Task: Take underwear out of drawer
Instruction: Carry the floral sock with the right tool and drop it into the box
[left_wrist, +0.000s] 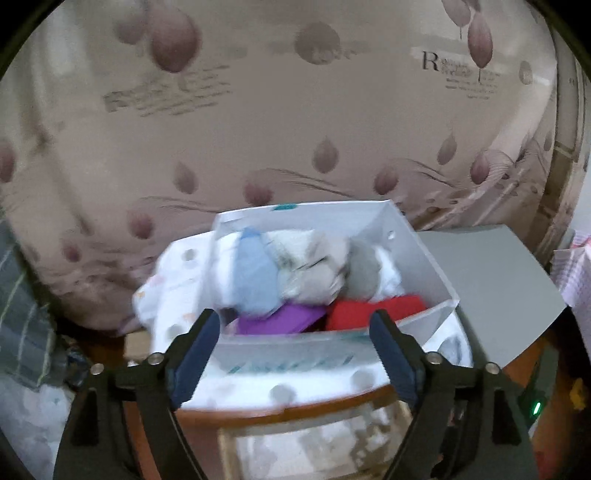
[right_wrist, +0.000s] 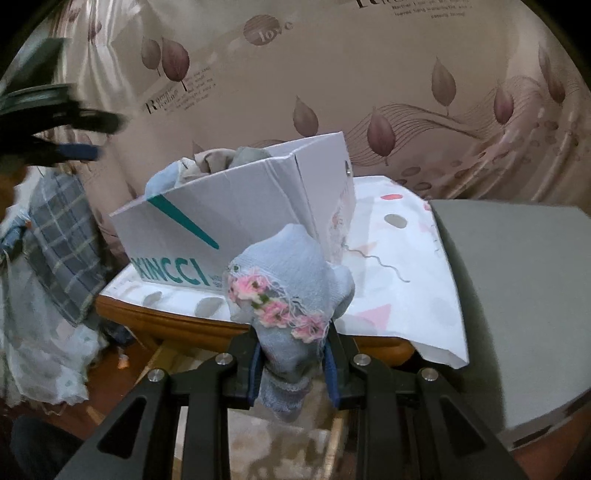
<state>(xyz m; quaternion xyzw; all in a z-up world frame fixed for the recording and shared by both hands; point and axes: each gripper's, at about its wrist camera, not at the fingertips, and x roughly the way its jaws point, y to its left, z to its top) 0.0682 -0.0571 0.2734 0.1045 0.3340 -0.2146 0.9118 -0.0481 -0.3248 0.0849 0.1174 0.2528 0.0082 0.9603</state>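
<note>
A white cardboard box (left_wrist: 424, 251) (right_wrist: 236, 206) stands on a wooden table and serves as the drawer. It is filled with folded garments: a light blue piece (left_wrist: 255, 273), a beige one (left_wrist: 314, 266), a grey one (left_wrist: 364, 271), a purple one (left_wrist: 277, 319) and a red one (left_wrist: 373, 310). My left gripper (left_wrist: 295, 336) stands open just in front of the box's near wall, nothing between its fingers. It shows blurred at the upper left in the right wrist view (right_wrist: 74, 147). My right gripper (right_wrist: 291, 365) is shut on pale blue underwear (right_wrist: 295, 269) with pink flower trim, held in front of the box.
A white patterned cloth (right_wrist: 399, 258) covers the wooden table (right_wrist: 177, 325). A grey flat lid (left_wrist: 491, 288) (right_wrist: 517, 295) lies to the right of the box. A leaf-patterned curtain (left_wrist: 258, 110) hangs behind. Checked fabric (right_wrist: 62, 236) hangs at the left.
</note>
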